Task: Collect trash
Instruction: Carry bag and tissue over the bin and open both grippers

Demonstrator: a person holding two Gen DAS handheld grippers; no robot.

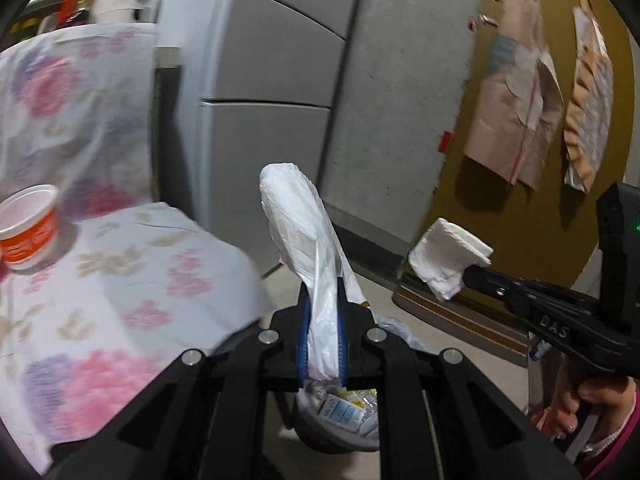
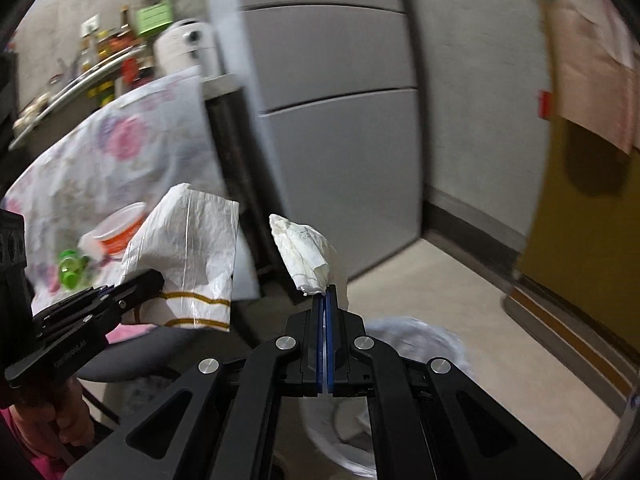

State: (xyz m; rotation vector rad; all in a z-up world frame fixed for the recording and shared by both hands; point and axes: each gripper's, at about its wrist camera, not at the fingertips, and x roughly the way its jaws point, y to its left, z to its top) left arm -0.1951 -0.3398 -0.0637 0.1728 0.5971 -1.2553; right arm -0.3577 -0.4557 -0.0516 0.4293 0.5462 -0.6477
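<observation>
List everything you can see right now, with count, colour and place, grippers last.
Plastic bag: one, white with gold stripes, held in the left gripper.
Crumpled tissue: one, white, held in the right gripper.
Trash bin: one, lined in white, on the floor below both grippers, wrappers inside.
Cup: one, orange and white, on the floral tablecloth.
Green object: one, on the table near the cup; too blurred to name.
Refrigerator: one, grey, behind the table.
Door: one, mustard yellow, at right, papers hanging on it.
Left gripper: shut on the bag.
Right gripper: shut on the tissue.
</observation>
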